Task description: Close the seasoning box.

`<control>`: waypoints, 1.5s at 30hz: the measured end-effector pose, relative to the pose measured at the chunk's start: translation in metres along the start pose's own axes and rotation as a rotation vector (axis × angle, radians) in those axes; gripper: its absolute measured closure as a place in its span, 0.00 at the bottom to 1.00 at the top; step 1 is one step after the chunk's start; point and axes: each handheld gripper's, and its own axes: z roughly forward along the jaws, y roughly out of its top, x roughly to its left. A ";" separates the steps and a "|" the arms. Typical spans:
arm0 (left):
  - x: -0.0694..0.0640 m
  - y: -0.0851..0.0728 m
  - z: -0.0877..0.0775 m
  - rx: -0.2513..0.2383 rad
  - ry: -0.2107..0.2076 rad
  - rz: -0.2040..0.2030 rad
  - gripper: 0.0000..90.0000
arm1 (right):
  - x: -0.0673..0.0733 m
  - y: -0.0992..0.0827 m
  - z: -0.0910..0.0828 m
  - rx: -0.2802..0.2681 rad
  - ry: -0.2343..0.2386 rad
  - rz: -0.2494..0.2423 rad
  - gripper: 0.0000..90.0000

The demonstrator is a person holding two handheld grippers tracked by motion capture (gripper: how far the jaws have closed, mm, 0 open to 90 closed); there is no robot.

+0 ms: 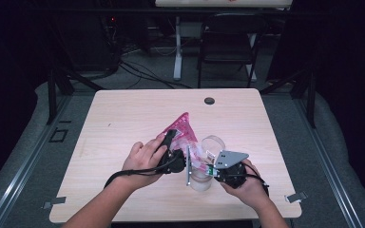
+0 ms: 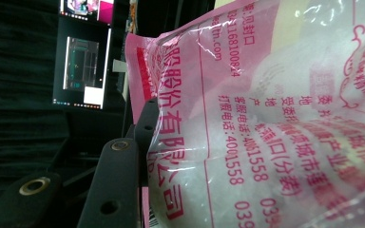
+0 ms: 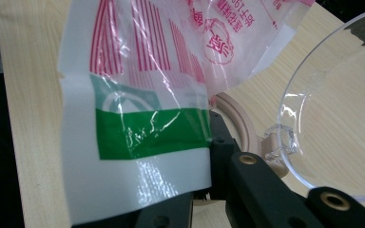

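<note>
The pink printed bag [image 1: 183,130] hangs tilted above the middle of the table [image 1: 123,114], its top corner pointing away from me and its lower end over a clear plastic jar [image 1: 208,164] that stands just right of centre. A dark grommet [image 1: 209,100] sits near the table's far edge, well clear; a folding chair [image 1: 228,45] stands beyond it. My left gripper [image 1: 171,142] has its jaws partly closed around the bag's bulging middle, the white contents pressed against the jaw in its own view. My right gripper [image 1: 218,168], beside the jar, is pinched tight on the bag's white-and-green edge [image 3: 138,142], the jar's rim [image 3: 290,137] just beside its jaw.
</note>
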 end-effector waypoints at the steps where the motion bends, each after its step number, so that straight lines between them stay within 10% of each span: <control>1: 0.000 0.000 0.000 0.000 0.001 0.000 0.68 | 0.000 0.000 0.000 0.000 -0.003 -0.001 1.00; 45: -0.013 -0.024 -0.002 0.016 -0.062 -0.184 0.68 | 0.006 0.010 -0.004 -0.037 -0.015 -0.019 1.00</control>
